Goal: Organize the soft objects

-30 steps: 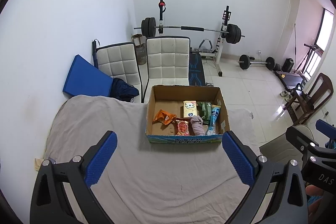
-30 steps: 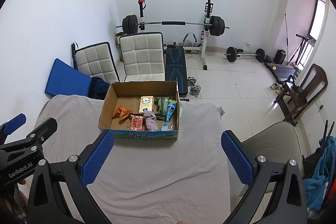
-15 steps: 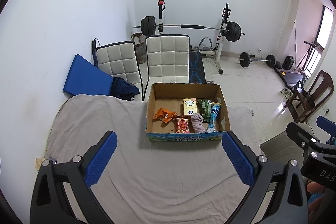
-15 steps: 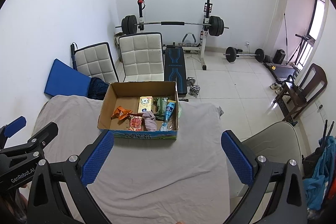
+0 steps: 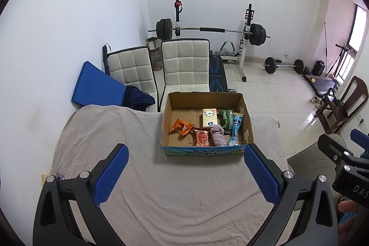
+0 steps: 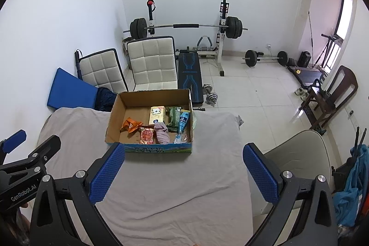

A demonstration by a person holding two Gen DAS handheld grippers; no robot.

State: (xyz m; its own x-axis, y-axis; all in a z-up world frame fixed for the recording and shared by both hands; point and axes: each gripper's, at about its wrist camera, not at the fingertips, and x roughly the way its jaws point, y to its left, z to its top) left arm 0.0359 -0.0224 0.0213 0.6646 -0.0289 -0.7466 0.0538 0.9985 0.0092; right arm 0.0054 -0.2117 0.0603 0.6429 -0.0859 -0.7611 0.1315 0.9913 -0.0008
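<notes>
A cardboard box (image 5: 203, 151) (image 6: 159, 149) stands on a table covered in grey cloth (image 5: 161, 188) (image 6: 173, 188). In it lie an orange snack bag (image 5: 182, 126) (image 6: 131, 125), a red packet (image 5: 201, 138), a yellow tissue pack (image 5: 209, 117) (image 6: 156, 115), a pink rolled cloth (image 5: 218, 135) (image 6: 162, 133), a green pack (image 5: 226, 120) and a blue tube (image 5: 235, 128). My left gripper (image 5: 185, 173) is open and empty, above the cloth in front of the box. My right gripper (image 6: 183, 173) is open and empty, in front of the box to the right.
Two white padded chairs (image 5: 184, 68) and a blue mat (image 5: 96, 87) stand behind the table. A barbell rack (image 5: 207, 30) and weights are at the back wall. A beige chair (image 6: 299, 165) is at the table's right edge.
Both grippers have drifted slightly; the box sits a little lower in the left view and a little higher in the right view. Nothing was grasped.
</notes>
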